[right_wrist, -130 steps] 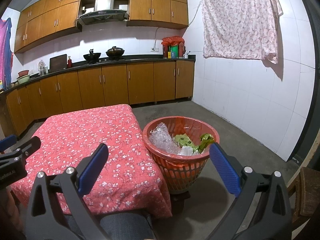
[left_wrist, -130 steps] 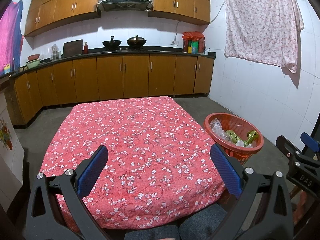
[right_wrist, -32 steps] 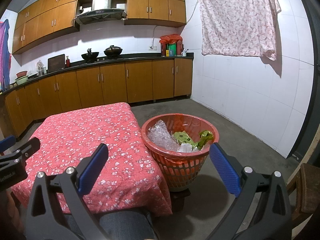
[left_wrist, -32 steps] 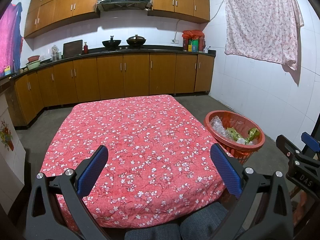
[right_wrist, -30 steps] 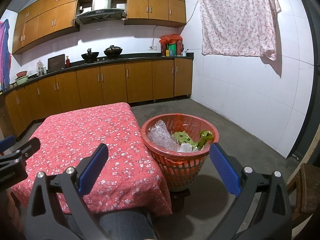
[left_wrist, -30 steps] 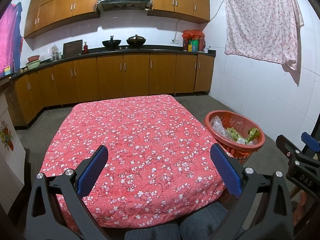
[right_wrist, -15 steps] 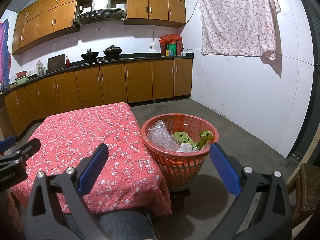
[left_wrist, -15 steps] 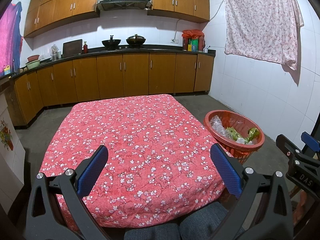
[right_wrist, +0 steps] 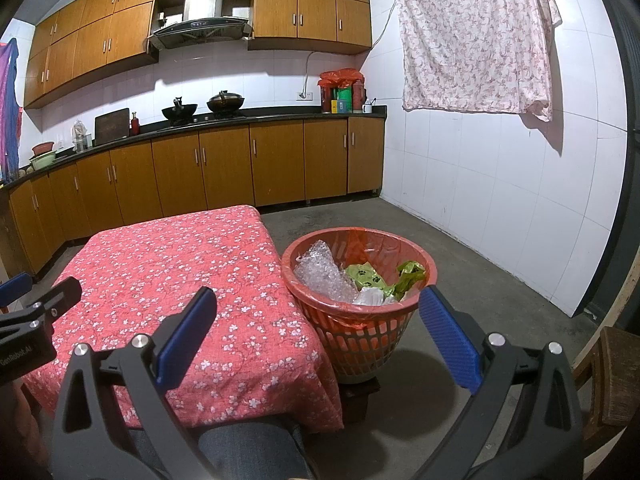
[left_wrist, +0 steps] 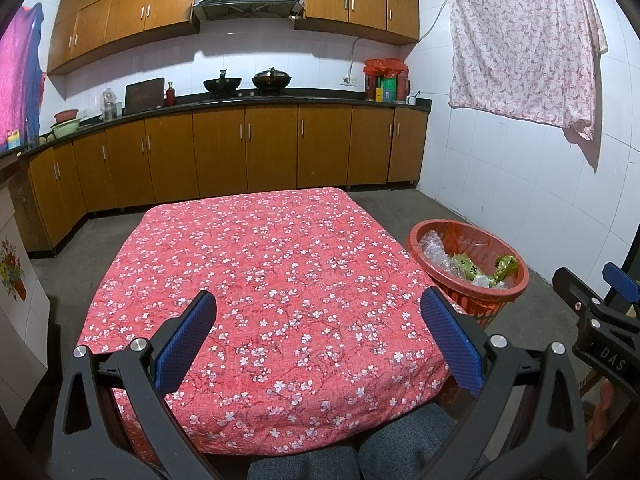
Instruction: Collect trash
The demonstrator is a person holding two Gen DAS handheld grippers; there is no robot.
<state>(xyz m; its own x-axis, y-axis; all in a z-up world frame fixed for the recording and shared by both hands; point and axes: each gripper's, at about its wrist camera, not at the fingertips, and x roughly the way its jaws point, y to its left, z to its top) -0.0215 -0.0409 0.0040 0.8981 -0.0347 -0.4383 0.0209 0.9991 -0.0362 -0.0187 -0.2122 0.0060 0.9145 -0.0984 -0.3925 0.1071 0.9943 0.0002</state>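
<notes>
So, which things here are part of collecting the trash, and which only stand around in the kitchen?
For the job:
- red basket, beside the table
- bubble wrap and green wrappers inside it
- left gripper and right gripper, both open, holding nothing

Just around:
- table with red floral cloth
- two woks on the counter
- floral cloth hanging on the wall

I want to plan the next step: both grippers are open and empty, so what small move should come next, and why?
Probably none beyond resting both: the tablecloth shows no trash, the wrappers already lie in the basket, and the left gripper and right gripper hold nothing.
</notes>
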